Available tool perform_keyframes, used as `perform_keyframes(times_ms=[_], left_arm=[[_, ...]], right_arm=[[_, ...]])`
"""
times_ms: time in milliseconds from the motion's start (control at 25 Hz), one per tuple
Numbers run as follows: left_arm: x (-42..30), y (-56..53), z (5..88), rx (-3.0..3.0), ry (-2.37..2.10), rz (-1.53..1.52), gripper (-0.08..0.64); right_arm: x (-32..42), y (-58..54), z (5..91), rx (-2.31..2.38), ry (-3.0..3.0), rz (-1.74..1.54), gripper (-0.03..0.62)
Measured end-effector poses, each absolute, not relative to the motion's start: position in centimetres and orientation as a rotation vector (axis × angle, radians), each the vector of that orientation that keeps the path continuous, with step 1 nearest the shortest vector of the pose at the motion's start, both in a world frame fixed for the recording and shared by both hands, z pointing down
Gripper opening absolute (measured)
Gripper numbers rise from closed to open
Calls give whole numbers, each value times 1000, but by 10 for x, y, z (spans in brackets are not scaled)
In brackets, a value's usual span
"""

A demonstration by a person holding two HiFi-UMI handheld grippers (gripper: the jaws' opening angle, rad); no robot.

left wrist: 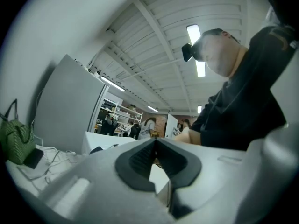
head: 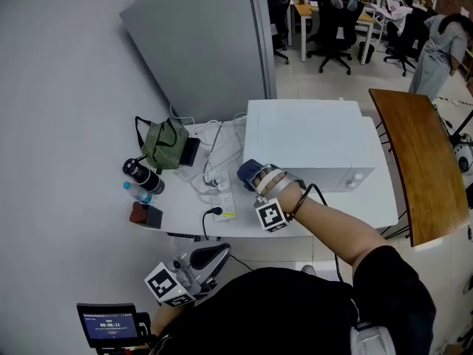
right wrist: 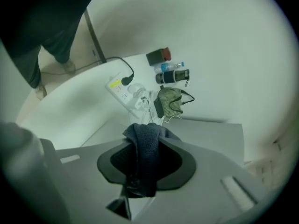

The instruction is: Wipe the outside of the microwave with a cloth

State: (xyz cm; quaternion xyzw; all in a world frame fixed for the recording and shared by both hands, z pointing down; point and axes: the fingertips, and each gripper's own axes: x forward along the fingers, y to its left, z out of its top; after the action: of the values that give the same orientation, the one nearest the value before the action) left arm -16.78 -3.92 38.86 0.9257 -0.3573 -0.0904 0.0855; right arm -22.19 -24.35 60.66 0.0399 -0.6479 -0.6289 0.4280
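A white microwave (head: 310, 140) stands on a white table (head: 185, 213). My right gripper (head: 256, 176) is shut on a dark blue cloth (head: 250, 170) and holds it against the microwave's front left corner. In the right gripper view the cloth (right wrist: 145, 155) hangs bunched between the jaws of the right gripper (right wrist: 142, 164). My left gripper (head: 216, 253) hangs below the table's front edge, close to my body. In its own view the left gripper (left wrist: 155, 143) is shut with nothing in it, and the microwave (left wrist: 100, 141) shows beyond it.
On the table's left part lie a green bag (head: 164, 145), a black bottle (head: 142, 174), a water bottle (head: 137, 192), a power strip (head: 225, 202) and cables. A grey partition (head: 199, 43) stands behind. A brown wooden tabletop (head: 421, 161) is at the right.
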Motion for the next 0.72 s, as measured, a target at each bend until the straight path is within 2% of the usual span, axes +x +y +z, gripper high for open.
perform_keyframes(times_ms=[120, 240, 560, 720], left_arm=[[-201, -36, 403, 2742, -1024, -258, 5], [-204, -41, 407, 2751, -958, -260, 5], [-100, -54, 391, 2829, -806, -251, 5], [-41, -60, 387, 2831, -789, -250, 5]], right_arm=[[-222, -254, 605, 169, -1581, -1588, 97], [-192, -260, 597, 286, -1688, -1530, 97], [56, -296, 608, 339, -1466, -1295, 97], [150, -310, 607, 318, -1396, -1220, 95]])
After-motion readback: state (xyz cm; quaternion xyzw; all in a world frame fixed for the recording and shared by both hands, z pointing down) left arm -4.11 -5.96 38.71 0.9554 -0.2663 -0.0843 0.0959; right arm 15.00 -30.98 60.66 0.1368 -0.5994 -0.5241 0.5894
